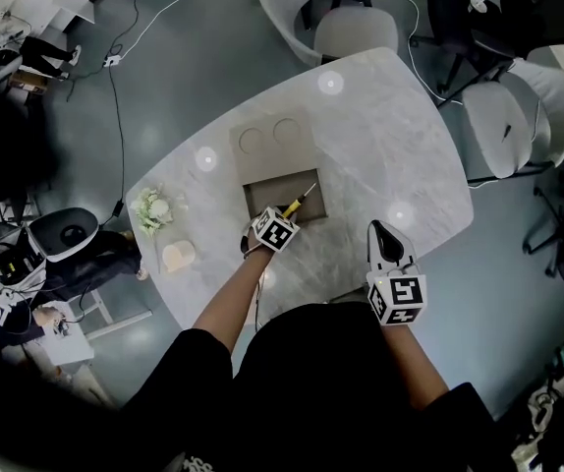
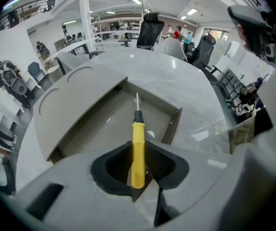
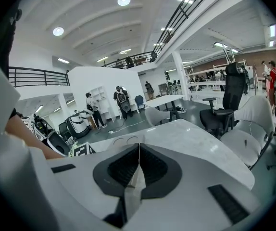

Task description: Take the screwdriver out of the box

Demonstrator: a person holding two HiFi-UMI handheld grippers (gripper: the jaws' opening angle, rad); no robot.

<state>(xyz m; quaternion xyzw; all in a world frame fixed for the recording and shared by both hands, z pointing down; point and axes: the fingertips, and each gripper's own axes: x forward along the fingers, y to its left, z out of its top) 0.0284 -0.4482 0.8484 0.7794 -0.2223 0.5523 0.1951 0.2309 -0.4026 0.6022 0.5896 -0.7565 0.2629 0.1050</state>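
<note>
A screwdriver [image 1: 297, 203] with a yellow handle [image 2: 138, 148] and a thin metal shaft sits between the pads of my left gripper [image 2: 138, 170]. The pads press on both sides of the handle. Its tip points away over the open shallow grey box [image 2: 104, 124]. In the head view the left gripper [image 1: 282, 216] is at the near edge of the box [image 1: 262, 197], whose lid [image 1: 272, 144] lies flat beyond it. My right gripper [image 1: 382, 232] hovers over the table to the right of the box. Its jaws [image 3: 139, 153] are closed together with nothing between them.
The box stands on a white marble table [image 1: 390, 155]. A small flower decoration [image 1: 152, 209] and a cream object [image 1: 178, 256] sit near the table's left edge. Office chairs [image 1: 336, 18] ring the far and right sides of the table.
</note>
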